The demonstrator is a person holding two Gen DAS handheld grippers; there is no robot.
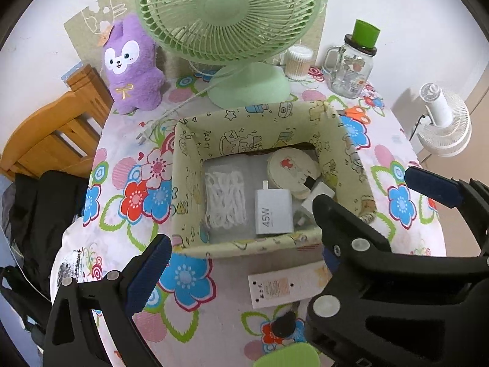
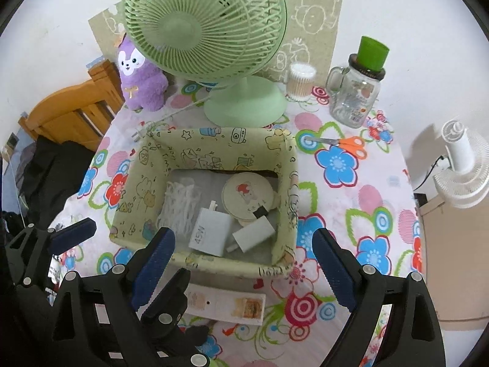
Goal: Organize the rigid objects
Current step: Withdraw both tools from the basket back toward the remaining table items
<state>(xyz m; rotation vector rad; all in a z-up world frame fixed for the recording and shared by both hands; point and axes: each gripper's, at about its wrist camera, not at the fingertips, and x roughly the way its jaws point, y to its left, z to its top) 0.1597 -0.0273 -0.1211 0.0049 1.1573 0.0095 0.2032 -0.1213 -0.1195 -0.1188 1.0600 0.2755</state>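
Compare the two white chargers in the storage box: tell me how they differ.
The 45W charger is the larger, squarish block, lying flat with its printed face up; the smaller charger is slimmer, plain on the faces shown, and lies angled beside it. The 45W charger sits next to the bundle of white cable; the smaller charger lies nearer the box's right wall. Both are white plug adapters resting inside the box.

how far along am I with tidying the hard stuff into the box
Done: 45W charger, small white charger and round mirror lie in the fabric box. In hand: nothing; both hand-held grippers are open. Left: the white power strip and the scissors on the tablecloth.
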